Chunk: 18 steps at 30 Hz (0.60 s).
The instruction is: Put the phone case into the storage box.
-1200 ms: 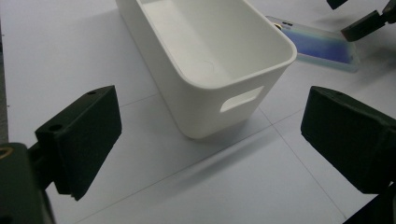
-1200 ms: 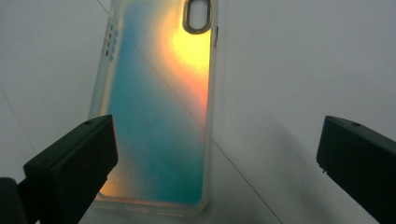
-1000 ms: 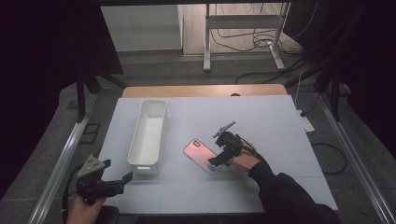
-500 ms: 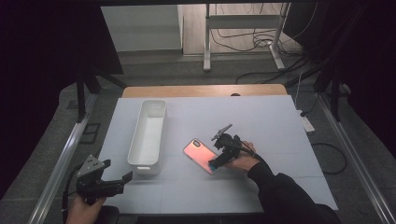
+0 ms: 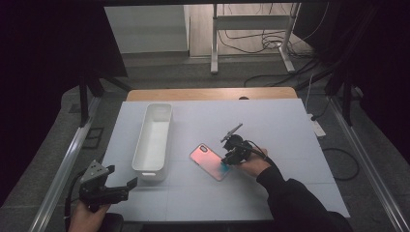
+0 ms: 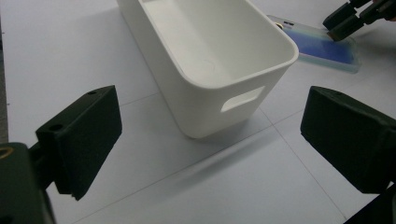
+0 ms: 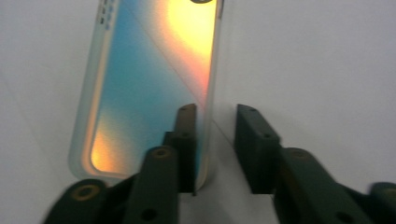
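A phone point(image 5: 208, 159) with an iridescent pink-blue back in a clear case lies flat on the white table, right of the white bin point(image 5: 141, 145). My right gripper point(image 5: 226, 161) is at the phone's near right corner. In the right gripper view its jaws have just been closing: one jaw sits over the phone point(image 7: 154, 79), the other on the table just beyond the phone's long edge, with a small gap left at my right gripper point(image 7: 215, 112). My left gripper point(image 5: 123, 179) hovers open at the table's front left, facing the bin's point(image 6: 280, 51) handle end, nothing between its jaws.
The long white bin is empty. The white table point(image 5: 280, 125) has a wooden strip at its far edge. In the left gripper view the phone point(image 6: 322, 44) and the right gripper point(image 6: 343, 21) lie beyond the bin. Metal rails flank the table; cables lie on the floor behind.
The right gripper's jaws have narrowed around the phone's edge, and the right hand shifted only slightly. The left hand and the bin have stayed put.
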### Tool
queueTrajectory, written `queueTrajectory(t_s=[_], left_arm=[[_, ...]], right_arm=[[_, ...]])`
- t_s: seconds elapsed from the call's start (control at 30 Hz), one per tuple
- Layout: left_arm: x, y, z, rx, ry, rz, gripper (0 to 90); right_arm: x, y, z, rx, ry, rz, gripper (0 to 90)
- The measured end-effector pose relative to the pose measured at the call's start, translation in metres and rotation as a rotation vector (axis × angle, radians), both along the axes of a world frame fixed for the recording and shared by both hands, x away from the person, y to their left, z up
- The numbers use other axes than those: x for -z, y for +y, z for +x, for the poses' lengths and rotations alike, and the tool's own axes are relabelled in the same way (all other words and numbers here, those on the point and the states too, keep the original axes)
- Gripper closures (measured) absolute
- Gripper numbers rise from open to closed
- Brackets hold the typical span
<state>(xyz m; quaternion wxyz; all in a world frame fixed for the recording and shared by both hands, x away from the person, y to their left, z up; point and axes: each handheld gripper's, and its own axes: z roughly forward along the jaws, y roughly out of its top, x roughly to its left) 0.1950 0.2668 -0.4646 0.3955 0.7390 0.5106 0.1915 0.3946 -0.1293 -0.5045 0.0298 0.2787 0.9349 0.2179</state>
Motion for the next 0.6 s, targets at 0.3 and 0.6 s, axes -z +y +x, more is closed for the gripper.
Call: queueTrajectory(t_s=[0.3,0.6], left_arm=[[-0.0002,-0.0008,-0.0001,-0.001,0.000,0.011,7.0],[-0.0005,-0.0038,0.0000,0.027,-0.002,0.031,8.2]], right_arm=[[-0.0005,0.0020,0.0007,0.011,0.024,0.010,87.5],[-0.0010,0.0008,-0.0006,0.023,0.019,0.023,87.9]])
